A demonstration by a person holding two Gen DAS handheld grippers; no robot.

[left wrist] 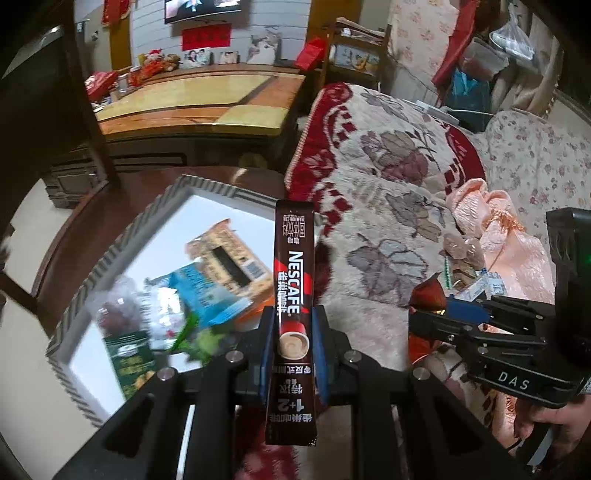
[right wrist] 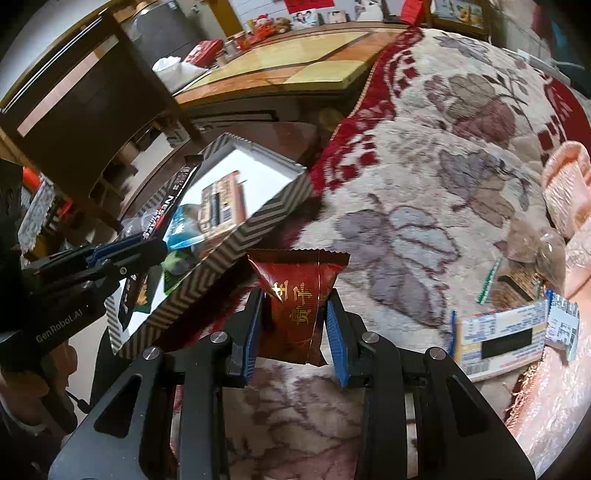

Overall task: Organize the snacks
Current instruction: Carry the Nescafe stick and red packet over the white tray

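Gripping Nescafé 1+2 stick (left wrist: 293, 291), left tool (left wrist: 293, 347), blurred snacks, patterned box (left wrist: 110, 254)

I see a floral blanket (left wrist: 388, 192) with a red patterned border, and I take it as my landmark. Behind its far edge stands a wooden counter (left wrist: 207, 99) with yellow inlaid panels, photo frames (left wrist: 197, 57) along its back. A screen (left wrist: 203, 9) hangs on the wall above that. Right of the blanket lies a peach satin quilt (left wrist: 491, 225).
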